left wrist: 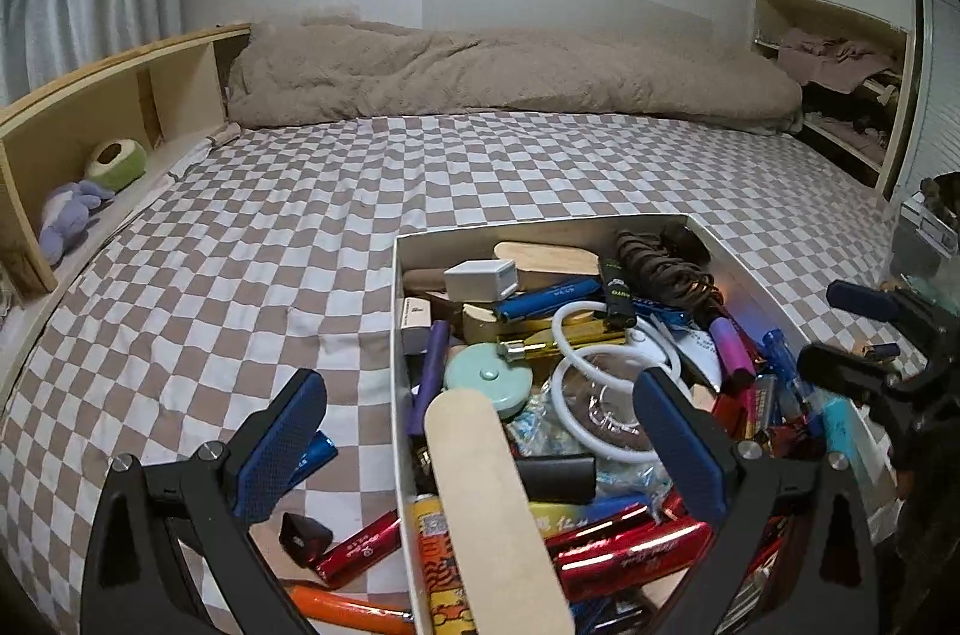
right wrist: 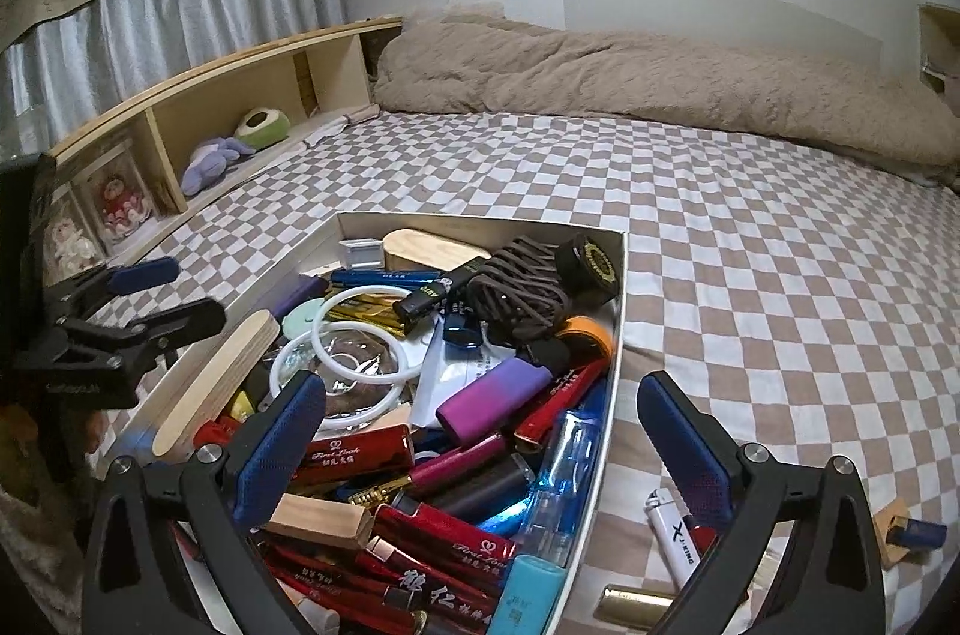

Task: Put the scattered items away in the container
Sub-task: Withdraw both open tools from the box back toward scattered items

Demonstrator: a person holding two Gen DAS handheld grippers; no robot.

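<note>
The white cardboard box (right wrist: 618, 287) sits on the checkered bed sheet (right wrist: 750, 275), already heaped with lighters, wooden sticks and rings. Loose items remain outside it: by the right gripper (right wrist: 483, 446), a white lighter (right wrist: 672, 533) and a brass-coloured tube (right wrist: 636, 605) lie at about five o'clock of the box, with a small blue lighter (right wrist: 921, 532) further out; by the left gripper (left wrist: 480, 446), a red lighter (left wrist: 358, 548), a blue lighter (left wrist: 315, 455), a small black piece (left wrist: 304, 536) and what may be an orange tube (left wrist: 348, 611) lie at about seven o'clock.

The right gripper's fingers stand wide apart with nothing between them, one over the box, the other over the sheet. To do the next pick well, swing right and down so the white lighter lies crosswise between the pads, then close at its middle.

The left gripper's fingers are also apart and empty, straddling the box's left wall. Both grippers tilt downward over the near end of the box
</note>
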